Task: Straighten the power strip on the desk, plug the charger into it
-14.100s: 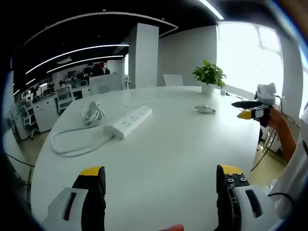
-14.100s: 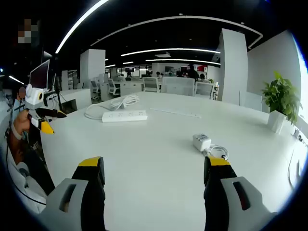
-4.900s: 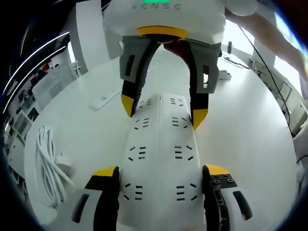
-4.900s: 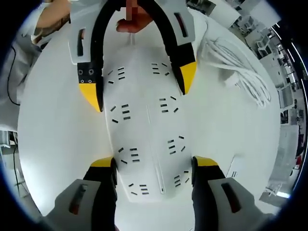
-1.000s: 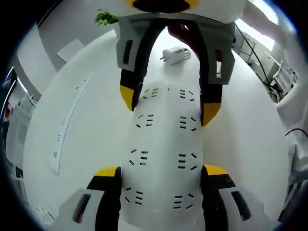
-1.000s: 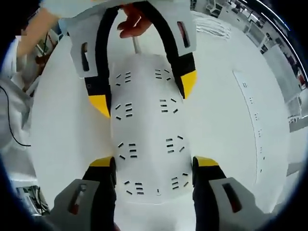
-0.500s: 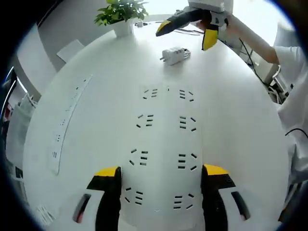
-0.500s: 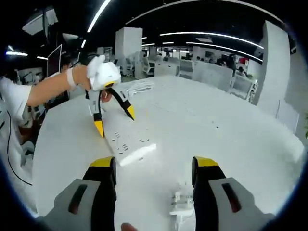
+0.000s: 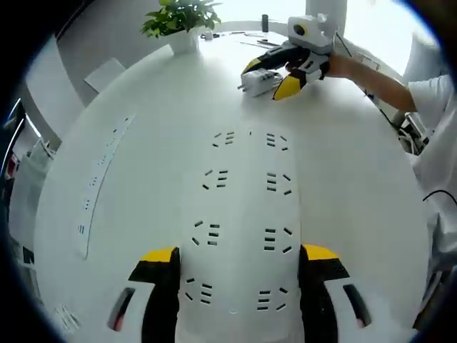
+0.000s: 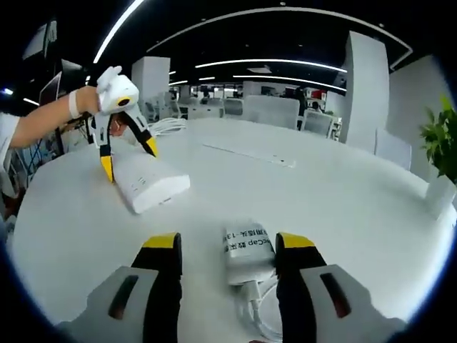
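The power strip [image 9: 243,229] lies flat on the white tabletop [image 9: 357,186], its length running from near to far in the left gripper view, socket holes facing up. The left tool [image 9: 239,271] stands over its near end with the yellow-tipped jaws spread to either side of the strip's body — open, set about it but not pressing on it as far as can be seen. In the right gripper view the same strip [image 10: 151,186] shows at the left, with the left tool [image 10: 127,158] above it, held by a person's hand.

The charger [image 10: 248,251] — a small white block with printed text on its top face — lies on the tabletop between the right tool's [image 10: 228,246] jaws, which are apart on either side of it; whether they touch it cannot be told. Its white cable [image 10: 260,318] trails toward the near edge. In the left gripper view the charger [image 9: 258,81] sits well beyond the strip's far end, with the right tool [image 9: 275,77] lowered around it.

A potted plant [image 9: 178,18] stands at the far left of the tabletop, and a second, longer white strip [image 9: 100,179] lies along the left side.
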The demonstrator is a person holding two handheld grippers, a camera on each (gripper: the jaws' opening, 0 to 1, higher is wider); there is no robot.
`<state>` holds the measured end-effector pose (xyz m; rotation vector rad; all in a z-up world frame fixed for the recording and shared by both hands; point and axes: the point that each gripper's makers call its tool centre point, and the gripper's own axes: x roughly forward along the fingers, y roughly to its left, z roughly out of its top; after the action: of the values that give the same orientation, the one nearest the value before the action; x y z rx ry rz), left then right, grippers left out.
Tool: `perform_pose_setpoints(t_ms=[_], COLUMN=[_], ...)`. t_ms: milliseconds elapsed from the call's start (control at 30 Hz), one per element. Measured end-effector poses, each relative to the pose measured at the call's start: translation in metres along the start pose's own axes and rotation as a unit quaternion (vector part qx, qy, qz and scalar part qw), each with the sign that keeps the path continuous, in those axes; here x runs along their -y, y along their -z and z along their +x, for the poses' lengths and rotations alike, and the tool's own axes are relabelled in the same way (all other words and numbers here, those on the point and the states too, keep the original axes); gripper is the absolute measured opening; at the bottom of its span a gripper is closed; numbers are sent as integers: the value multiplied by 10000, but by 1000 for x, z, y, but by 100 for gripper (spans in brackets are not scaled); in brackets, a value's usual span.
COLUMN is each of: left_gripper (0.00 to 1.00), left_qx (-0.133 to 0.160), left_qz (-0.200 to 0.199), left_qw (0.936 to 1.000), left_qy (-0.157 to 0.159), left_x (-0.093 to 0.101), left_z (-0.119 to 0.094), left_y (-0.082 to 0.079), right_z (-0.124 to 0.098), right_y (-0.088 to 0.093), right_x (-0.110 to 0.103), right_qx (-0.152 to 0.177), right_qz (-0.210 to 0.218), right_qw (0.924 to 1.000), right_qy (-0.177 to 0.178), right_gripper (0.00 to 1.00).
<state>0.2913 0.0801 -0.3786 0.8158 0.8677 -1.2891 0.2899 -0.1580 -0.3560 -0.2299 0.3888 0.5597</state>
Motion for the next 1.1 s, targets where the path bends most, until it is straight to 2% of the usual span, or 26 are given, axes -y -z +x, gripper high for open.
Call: perform_pose_setpoints(t_ms=[200,300,333,600,700,767,800,967,1033,1100], left_gripper=[68,68,68,68,68,68,68,68,68,68], left_qx=[-18,-2,7,22,19,23,24,29,47,70], left_qz=[8,6,6,13,15,15,13,21,20,22], left_qw=[10000,10000,10000,10000,10000,10000,10000,10000,10000,10000], left_qy=[11,9,10,14,16,18,18,19,21,22], left_x=[0,0,0,0,0,0,0,0,0,0], left_z=[0,0,0,0,0,0,0,0,0,0], left_y=[-1,-1,-1,-1,-1,-1,-1,-1,-1,-1], right_z=[1,4,3,7,7,4,3,-7,-10,-12], right_y=[1,5,3,7,7,7,6,-33,-45,-53], right_x=[11,11,17,13,13,10,9,-18,-30,-43], right_qx=[125,165,274,277,117,-272,-322,-754,-1011,-1341], right_qz=[258,267,121,182,266,153,127,-441,-771,-895], right_qw=[9995,9994,9990,9990,9992,9992,9991,9960,9912,9856], right_qy=[153,167,331,302,280,261,248,-182,-370,-510], right_gripper=[42,33,29,28,28,27,27,27,27,27])
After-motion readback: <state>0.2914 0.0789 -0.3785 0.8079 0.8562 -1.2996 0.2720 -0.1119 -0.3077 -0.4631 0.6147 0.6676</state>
